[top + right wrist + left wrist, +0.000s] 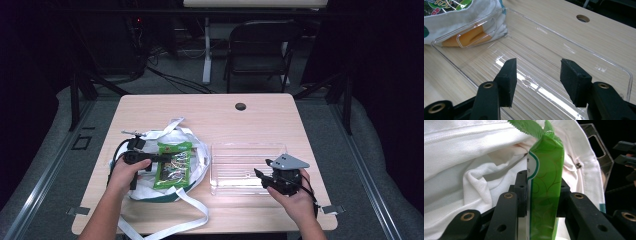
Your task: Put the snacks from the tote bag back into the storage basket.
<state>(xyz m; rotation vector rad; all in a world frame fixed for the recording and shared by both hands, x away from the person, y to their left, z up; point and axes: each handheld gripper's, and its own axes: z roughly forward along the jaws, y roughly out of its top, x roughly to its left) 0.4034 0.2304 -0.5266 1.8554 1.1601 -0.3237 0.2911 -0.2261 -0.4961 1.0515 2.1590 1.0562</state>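
Observation:
A green snack packet lies on top of a white cloth bag at the table's left. My left gripper is shut on the packet's near edge; in the left gripper view the green packet stands pinched between the two black jaws, with the white bag behind it. My right gripper hovers open over the near right part of a clear plastic tray. In the right gripper view its pads stand wide apart above the clear tray, with nothing between them.
The bag's long white straps trail toward the table's front edge. Something orange shows through the tray's wall beside the bag. A round cable hole sits at the table's far side. A dark folding chair stands beyond the table.

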